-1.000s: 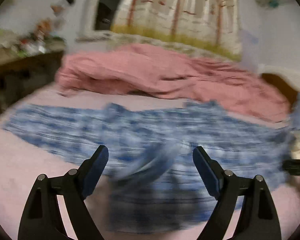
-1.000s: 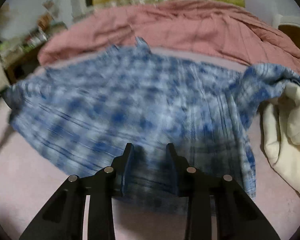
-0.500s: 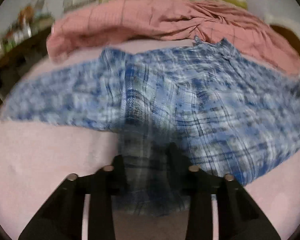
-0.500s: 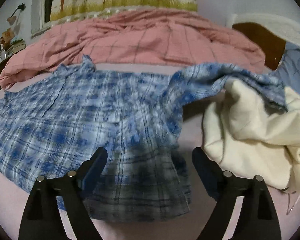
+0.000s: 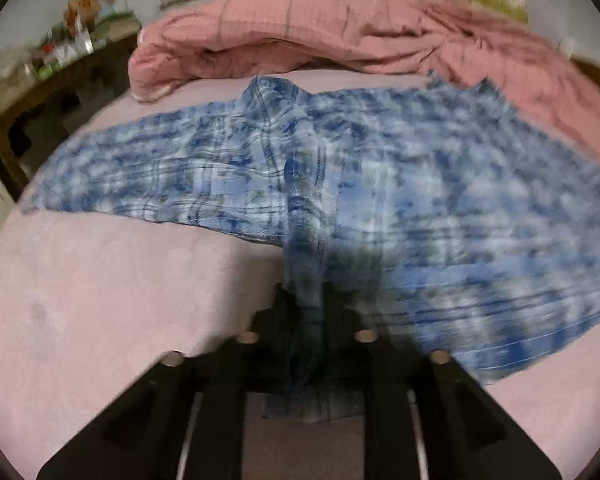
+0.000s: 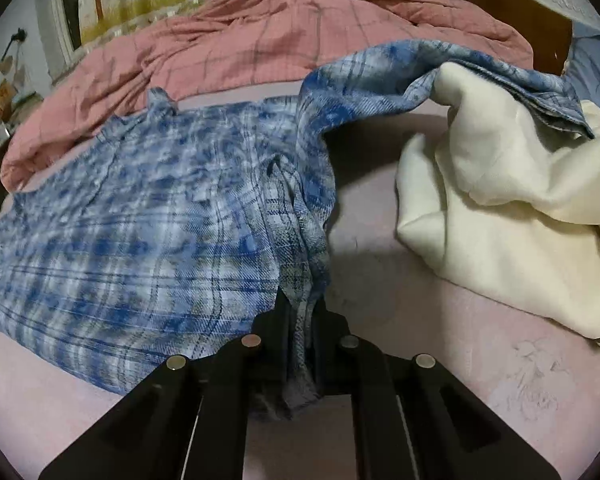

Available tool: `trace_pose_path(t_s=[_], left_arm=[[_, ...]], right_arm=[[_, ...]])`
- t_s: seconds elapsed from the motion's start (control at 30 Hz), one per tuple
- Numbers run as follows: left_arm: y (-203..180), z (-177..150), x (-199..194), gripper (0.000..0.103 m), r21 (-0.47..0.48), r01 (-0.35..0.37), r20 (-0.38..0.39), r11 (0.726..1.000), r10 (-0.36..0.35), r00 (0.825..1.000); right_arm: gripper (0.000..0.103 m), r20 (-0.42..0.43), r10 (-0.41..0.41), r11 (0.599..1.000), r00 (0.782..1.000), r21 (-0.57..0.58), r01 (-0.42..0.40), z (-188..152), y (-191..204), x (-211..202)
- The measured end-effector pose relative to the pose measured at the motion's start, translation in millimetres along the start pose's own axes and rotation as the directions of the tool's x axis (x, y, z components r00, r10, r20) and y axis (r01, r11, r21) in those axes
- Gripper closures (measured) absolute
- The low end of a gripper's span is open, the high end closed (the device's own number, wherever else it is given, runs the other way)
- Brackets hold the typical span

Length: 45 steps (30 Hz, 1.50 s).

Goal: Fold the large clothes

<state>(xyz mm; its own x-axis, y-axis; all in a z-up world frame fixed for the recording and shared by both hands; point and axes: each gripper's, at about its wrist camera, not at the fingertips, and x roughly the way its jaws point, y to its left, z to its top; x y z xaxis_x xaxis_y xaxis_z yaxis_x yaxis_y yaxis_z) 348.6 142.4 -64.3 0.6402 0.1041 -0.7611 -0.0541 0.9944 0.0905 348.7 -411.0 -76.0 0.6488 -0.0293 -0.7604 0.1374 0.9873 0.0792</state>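
Currently we see the plaid shirt (image 5: 380, 184) spread flat on the bed (image 5: 100, 300), unfolded | left gripper (image 5: 306, 312) jaws opening, right gripper (image 6: 300, 312) jaws closing, each with hem fabric between them | one sleeve draped over cream garment (image 6: 500, 200) | all folds remain.

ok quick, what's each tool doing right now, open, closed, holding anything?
Left tool: jaws opening slightly, hem of the blue plaid shirt pinched between them.
Right tool: jaws closing on the same shirt's hem.
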Motion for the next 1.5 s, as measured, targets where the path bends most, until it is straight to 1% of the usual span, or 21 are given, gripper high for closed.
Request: trace_pose_path(t_s=[0.1, 0.17, 0.2, 0.27, 0.37, 0.43, 0.47, 0.53, 0.6, 0.63, 0.7, 0.8, 0.97, 1.07, 1.17, 1.23, 1.3, 1.37, 1.43, 1.47, 1.5], left_arm=[[-1.5, -1.2, -5.2, 0.076, 0.009, -0.023, 0.026, 1.000, 0.023, 0.999], [8.3, 0.0, -12.3, 0.065, -0.035, -0.005, 0.062, 0.999, 0.007, 0.998], [11.1, 1.3, -17.5, 0.049, -0.053, -0.022, 0.091, 0.998, 0.027, 0.995], [11.8, 2.6, -36.3, 0.042, -0.055, -0.011, 0.184, 0.998, 0.021, 0.983], [4.1, 1.3, -64.9, 0.042, -0.012, 0.136, 0.291, 0.991, -0.127, 0.948], [-6.1, 0.0, -72.1, 0.042, 0.050, 0.230, 0.296, 0.972, -0.235, 0.926], [-11.0, -0.2, -69.5, 0.042, 0.070, 0.261, 0.271, 0.963, -0.270, 0.924], [-22.3, 1.6, -48.5, 0.051, 0.081, 0.286, 0.176, 0.955, -0.296, 0.939], [-32.0, 0.6, -16.9, 0.061, 0.070, 0.245, 0.043, 0.967, -0.248, 0.968], [-34.4, -3.0, -5.5, 0.061, 0.065, 0.244, -0.006, 0.968, -0.244, 0.970], [-42.7, -11.7, -14.0, 0.063, 0.100, 0.210, 0.025, 0.973, -0.213, 0.977], [-52.5, -32.2, -21.8, 0.063, 0.158, 0.159, 0.022, 0.974, -0.165, 0.986], [-44.2, -38.3, -33.5, 0.063, 0.117, 0.179, 0.050, 0.977, -0.186, 0.981], [-34.6, -31.5, -57.5, 0.063, 0.099, 0.218, 0.182, 0.971, -0.233, 0.955], [-22.1, -4.5, -95.0, 0.060, 0.142, 0.145, 0.337, 0.979, -0.186, 0.923], [-8.7, 22.9, -110.2, 0.051, 0.123, 0.121, 0.379, 0.985, -0.160, 0.912], [7.4, 52.0, -120.7, 0.049, 0.089, 0.149, 0.416, 0.985, -0.172, 0.893], [23.7, 80.8, -129.7, 0.046, 0.059, 0.120, 0.482, 0.991, -0.133, 0.866], [42.2, 105.2, -132.2, 0.028, 0.006, 0.104, 0.524, 0.995, -0.092, 0.847], [53.8, 114.6, -130.1, 0.022, -0.037, 0.102, 0.542, 0.994, -0.066, 0.838], [66.1, 118.9, -126.5, 0.008, -0.085, 0.097, 0.563, 0.992, -0.033, 0.826]], right_arm=[[0.088, 0.001, 0.001, 1.000, 1.000, 0.024, -0.001, 0.6, -5.4, -1.0], [0.082, 0.046, -0.023, 0.999, 0.999, 0.040, 0.022, 0.0, -9.3, -8.9], [0.082, 0.078, -0.037, 0.999, 0.996, 0.041, 0.034, 0.4, -9.1, -15.3], [0.082, 0.136, -0.079, 0.997, 0.988, 0.015, 0.078, -1.2, -1.6, -26.6], [0.082, 0.227, -0.058, 0.995, 0.972, -0.061, 0.073, -3.6, 19.3, -47.6], [0.082, 0.240, 0.058, 0.994, 0.969, -0.108, -0.033, -5.7, 31.6, -57.4], [0.082, 0.227, 0.107, 0.990, 0.968, -0.119, -0.081, -6.5, 35.5, -58.1], [0.082, 0.142, 0.199, 0.974, 0.970, -0.139, -0.179, -7.3, 43.4, -49.4], [0.082, 0.043, 0.174, 0.977, 0.984, -0.134, -0.167, -9.2, 49.2, -31.2], [0.082, -0.012, 0.163, 0.979, 0.987, -0.123, -0.163, -11.0, 48.1, -19.6], [0.082, -0.069, 0.203, 0.974, 0.977, -0.091, -0.209, -12.6, 43.5, -7.8], [0.082, -0.065, 0.227, 0.969, 0.972, -0.082, -0.231, -18.1, 37.3, -10.3], [0.082, -0.026, 0.191, 0.973, 0.981, -0.130, -0.193, -36.4, 32.0, -26.6], [0.082, -0.018, 0.188, 0.974, 0.982, -0.125, -0.189, -32.4, 28.5, -32.3], [0.081, 0.097, 0.093, 0.987, 0.991, -0.137, -0.079, -9.1, 32.5, -53.6], [0.069, 0.169, 0.065, 0.990, 0.983, -0.132, -0.043, 6.1, 38.2, -73.4], [0.052, 0.221, 0.085, 0.991, 0.971, -0.119, -0.059, 28.0, 48.3, -94.3], [0.052, 0.260, 0.099, 0.990, 0.960, -0.119, -0.070, 49.0, 63.7, -110.7], [0.048, 0.274, 0.142, 0.986, 0.951, -0.125, -0.111, 68.3, 79.8, -118.0], [0.038, 0.277, 0.158, 0.985, 0.948, -0.112, -0.131, 79.1, 87.5, -118.7], [0.028, 0.282, 0.159, 0.986, 0.946, -0.095, -0.137, 84.6, 92.7, -118.4]])
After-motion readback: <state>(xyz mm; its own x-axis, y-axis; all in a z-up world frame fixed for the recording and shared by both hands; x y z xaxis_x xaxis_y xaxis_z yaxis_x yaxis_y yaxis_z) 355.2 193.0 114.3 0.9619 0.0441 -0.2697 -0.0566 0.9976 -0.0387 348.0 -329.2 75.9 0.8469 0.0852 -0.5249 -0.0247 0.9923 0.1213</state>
